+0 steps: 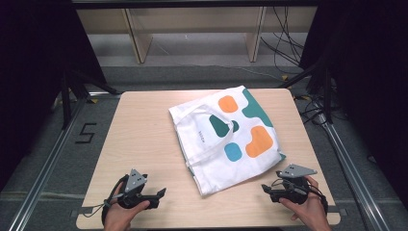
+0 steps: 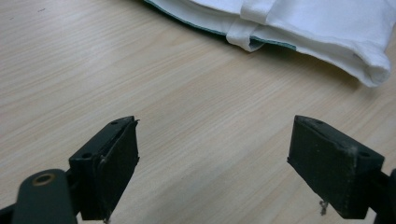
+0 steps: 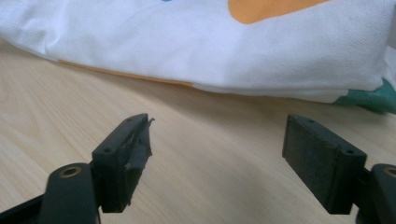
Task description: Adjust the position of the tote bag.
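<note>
Nearest to the person, at 7 o'clock on the wooden table [image 1: 144, 125], the left gripper [image 1: 161, 193] is held low in the left hand [image 1: 118, 214]. Its jaws stand wide apart and hold nothing; in the left gripper view there is just bare wood between them. At 5 o'clock the right gripper [image 1: 264, 188] is held in the right hand [image 1: 308, 209], also low above the table. Its jaws are wide apart too and empty, and they point toward the near edge of the bag.

Further in, near the middle of the table and a little toward 1 o'clock, lies the white tote bag [image 1: 226, 139], flat and turned at an angle. It has orange, green and blue shapes printed on it, and its white handles [image 1: 204, 137] lie on top of the cloth. The near corner of the bag is between the two grippers and apart from both.

At 12 o'clock, beyond the table, a wooden shelf [image 1: 192, 29] stands on the floor.
</note>
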Demonstrator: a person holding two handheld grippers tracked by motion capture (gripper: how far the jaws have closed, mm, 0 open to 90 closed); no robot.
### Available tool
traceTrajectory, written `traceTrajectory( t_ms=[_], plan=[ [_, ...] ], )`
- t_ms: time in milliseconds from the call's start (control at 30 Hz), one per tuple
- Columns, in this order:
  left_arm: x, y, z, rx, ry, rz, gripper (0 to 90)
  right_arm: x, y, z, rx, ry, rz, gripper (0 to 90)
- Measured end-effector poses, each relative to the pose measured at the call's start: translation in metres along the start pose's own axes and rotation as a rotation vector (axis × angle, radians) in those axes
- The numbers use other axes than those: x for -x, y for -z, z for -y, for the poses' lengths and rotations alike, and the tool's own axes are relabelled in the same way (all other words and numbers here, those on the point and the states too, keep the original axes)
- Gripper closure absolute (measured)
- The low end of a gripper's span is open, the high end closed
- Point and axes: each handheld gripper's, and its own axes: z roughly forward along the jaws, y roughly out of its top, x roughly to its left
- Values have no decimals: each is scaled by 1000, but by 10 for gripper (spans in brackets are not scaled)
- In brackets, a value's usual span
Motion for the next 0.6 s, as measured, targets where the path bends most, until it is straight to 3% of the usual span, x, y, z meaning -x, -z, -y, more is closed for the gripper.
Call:
traceTrajectory(
  t_ms=[67,133,167,200,300,333,400,467,600],
  plan=[
    [1,-1,1,7,22,-2,150,0,-1,0,6,27,4,255],
    [3,-2,0,24,37,-2,149,-3,1,-2,-13,3,-9,258],
    [3,-2,0,24,37,-2,149,-4,-1,-2,0,2,-11,261],
    [1,-1,0,3,-4,-11,149,-4,-1,-3,16,18,-12,262],
    [1,-1,0,-1,2,-18,149,-11,-2,-6,25,-10,-47,272],
    [0,-1,0,6,8,-17,149,-11,-2,-7,30,23,-43,272],
    [2,-2,0,23,34,-18,149,-18,-3,-10,22,-8,-62,273],
    [0,-2,0,13,8,-24,148,-23,-5,-12,33,20,-71,273],
    [-1,-1,0,1,2,-19,148,-32,-11,-17,40,63,-72,277]
  ],
)
